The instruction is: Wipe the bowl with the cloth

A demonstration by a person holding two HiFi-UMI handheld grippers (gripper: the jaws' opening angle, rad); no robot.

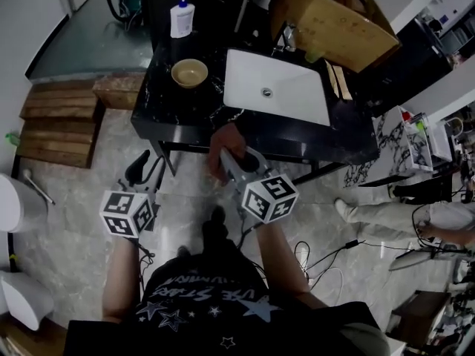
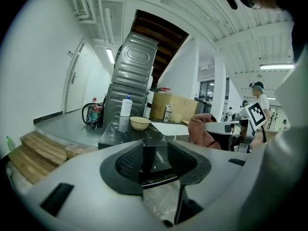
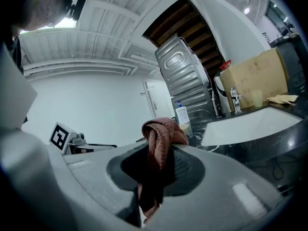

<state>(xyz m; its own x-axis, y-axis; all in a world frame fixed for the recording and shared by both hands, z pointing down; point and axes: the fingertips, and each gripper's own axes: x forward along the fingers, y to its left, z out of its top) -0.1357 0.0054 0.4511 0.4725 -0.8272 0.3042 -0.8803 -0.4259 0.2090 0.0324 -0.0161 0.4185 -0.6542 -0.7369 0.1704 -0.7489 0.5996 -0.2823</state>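
At the front edge of a black stone counter (image 1: pixel 185 113), a person stands with a gripper in each hand, both well short of the work. The right gripper (image 3: pixel 161 165) has its jaws closed on a bunched reddish-brown cloth (image 3: pixel 162 138), whose folds stand up above the pads while a tail hangs below them. The left gripper (image 2: pixel 155 160) is held lower and further out from the counter, over the pale floor, with its jaws apart and nothing between them.

The bowl (image 1: pixel 189 73), small and tan, sits upright on the counter's left part, just beside a white sink basin (image 1: pixel 297 99) and near a white pump bottle (image 1: pixel 182 17) behind it. Neither gripper touches the bowl, and the cloth hangs over the counter's near edge, well apart from it.

By the look of it, the task is at the approach: the cloth is in hand and no wiping has begun. The next move appears to call for carrying the cloth forward and left, down into the bowl's hollow. The empty left gripper would likely need to pinch the rim so the light bowl does not slide on the smooth stone.
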